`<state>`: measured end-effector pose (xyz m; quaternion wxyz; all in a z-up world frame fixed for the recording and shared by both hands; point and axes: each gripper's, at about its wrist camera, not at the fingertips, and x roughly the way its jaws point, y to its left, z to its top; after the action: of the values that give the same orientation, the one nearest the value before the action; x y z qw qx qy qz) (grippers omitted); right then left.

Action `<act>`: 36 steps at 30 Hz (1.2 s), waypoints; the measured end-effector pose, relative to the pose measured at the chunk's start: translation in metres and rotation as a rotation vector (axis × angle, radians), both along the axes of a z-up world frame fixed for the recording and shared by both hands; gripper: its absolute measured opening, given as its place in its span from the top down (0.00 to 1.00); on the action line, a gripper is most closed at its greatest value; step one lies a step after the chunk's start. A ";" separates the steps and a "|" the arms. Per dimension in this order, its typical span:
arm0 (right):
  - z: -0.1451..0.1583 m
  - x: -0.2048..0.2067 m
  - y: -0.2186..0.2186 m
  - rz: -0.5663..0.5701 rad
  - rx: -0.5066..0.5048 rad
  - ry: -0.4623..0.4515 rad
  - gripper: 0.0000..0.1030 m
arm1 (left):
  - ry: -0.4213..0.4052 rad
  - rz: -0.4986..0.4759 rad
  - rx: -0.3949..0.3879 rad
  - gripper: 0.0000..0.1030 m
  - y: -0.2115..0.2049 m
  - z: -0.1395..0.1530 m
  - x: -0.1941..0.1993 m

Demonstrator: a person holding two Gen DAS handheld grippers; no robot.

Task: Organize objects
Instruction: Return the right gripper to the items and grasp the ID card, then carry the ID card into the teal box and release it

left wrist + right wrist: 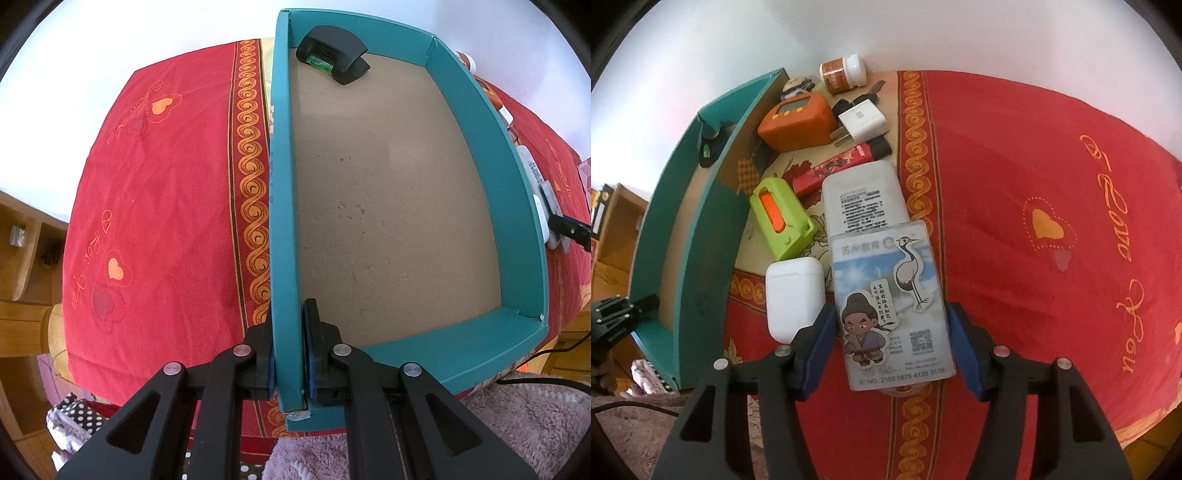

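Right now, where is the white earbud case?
In the right wrist view the white earbud case lies on the red cloth, just left of the illustrated card, below the green box.

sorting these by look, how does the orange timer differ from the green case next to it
The orange timer has a small screen on its face; the green case has an orange insert instead. The timer lies against the teal box wall; the case lies nearer the camera. Both are rounded plastic blocks outside the box.
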<state>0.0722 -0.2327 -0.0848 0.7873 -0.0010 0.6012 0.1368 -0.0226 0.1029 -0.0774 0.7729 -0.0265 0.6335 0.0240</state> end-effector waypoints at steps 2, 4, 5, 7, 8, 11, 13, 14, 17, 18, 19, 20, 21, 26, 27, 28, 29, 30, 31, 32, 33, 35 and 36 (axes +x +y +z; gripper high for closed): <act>0.004 0.001 -0.008 -0.020 0.037 0.001 0.42 | 0.000 0.000 0.000 0.89 0.000 0.000 0.000; 0.009 0.002 -0.012 -0.035 0.053 -0.009 0.43 | 0.000 0.000 0.000 0.89 0.000 0.000 0.000; 0.015 0.001 -0.015 -0.041 0.057 -0.015 0.43 | 0.000 0.000 0.000 0.89 0.000 0.000 0.000; 0.017 0.001 -0.012 -0.045 0.067 -0.020 0.43 | 0.000 0.000 0.000 0.89 0.000 0.000 0.000; 0.020 -0.001 -0.010 -0.047 0.077 -0.026 0.43 | 0.000 0.001 0.000 0.89 0.000 0.000 0.000; 0.023 -0.001 -0.006 -0.040 0.087 -0.031 0.43 | 0.000 0.001 0.000 0.89 0.000 0.000 0.000; 0.026 -0.001 -0.004 -0.042 0.101 -0.032 0.43 | 0.000 0.001 0.000 0.89 0.000 0.000 0.000; 0.027 -0.001 -0.002 -0.046 0.110 -0.035 0.43 | 0.000 0.001 0.000 0.89 0.000 0.000 0.000; 0.040 -0.001 0.007 -0.027 0.130 -0.064 0.43 | 0.001 0.001 0.000 0.89 0.000 0.000 0.000; 0.045 -0.001 0.012 -0.014 0.135 -0.075 0.43 | 0.001 0.001 0.001 0.89 0.000 0.000 0.000; 0.050 -0.001 0.016 -0.001 0.140 -0.086 0.43 | 0.000 0.001 0.000 0.89 0.000 0.000 0.000; 0.057 0.000 0.024 0.022 0.150 -0.102 0.43 | 0.000 0.001 0.000 0.89 0.000 0.000 0.000; 0.059 0.001 0.030 0.035 0.156 -0.110 0.43 | 0.000 0.001 0.000 0.89 0.000 0.000 0.000; 0.074 0.008 0.076 0.144 0.206 -0.149 0.43 | -0.001 0.002 0.000 0.89 -0.001 0.000 0.000; 0.075 0.010 0.085 0.164 0.211 -0.151 0.43 | -0.002 0.003 -0.001 0.89 -0.001 0.001 0.000; 0.075 0.012 0.094 0.183 0.214 -0.152 0.43 | -0.003 0.003 -0.001 0.89 -0.001 0.001 0.000; 0.075 0.014 0.108 0.218 0.220 -0.152 0.43 | -0.004 0.003 -0.001 0.89 0.000 0.001 0.000; 0.076 0.015 0.118 0.243 0.225 -0.153 0.43 | -0.005 0.003 -0.002 0.89 0.000 0.001 0.000; 0.076 0.017 0.128 0.271 0.232 -0.153 0.43 | -0.005 0.003 -0.002 0.89 0.000 0.002 -0.001; 0.076 0.020 0.141 0.304 0.236 -0.150 0.43 | -0.005 0.003 -0.002 0.89 0.000 0.002 -0.001; 0.075 0.022 0.150 0.326 0.235 -0.147 0.43 | -0.005 0.002 -0.002 0.89 0.000 0.002 -0.001; 0.073 0.030 0.173 0.370 0.229 -0.129 0.43 | -0.007 0.003 -0.003 0.89 0.000 0.002 -0.001; 0.071 0.033 0.180 0.385 0.228 -0.123 0.43 | -0.009 0.003 -0.004 0.89 0.000 0.002 -0.002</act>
<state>0.1051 -0.0522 -0.0141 0.7771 -0.0351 0.5213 0.3511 -0.0243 0.1032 -0.0753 0.7758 -0.0292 0.6299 0.0237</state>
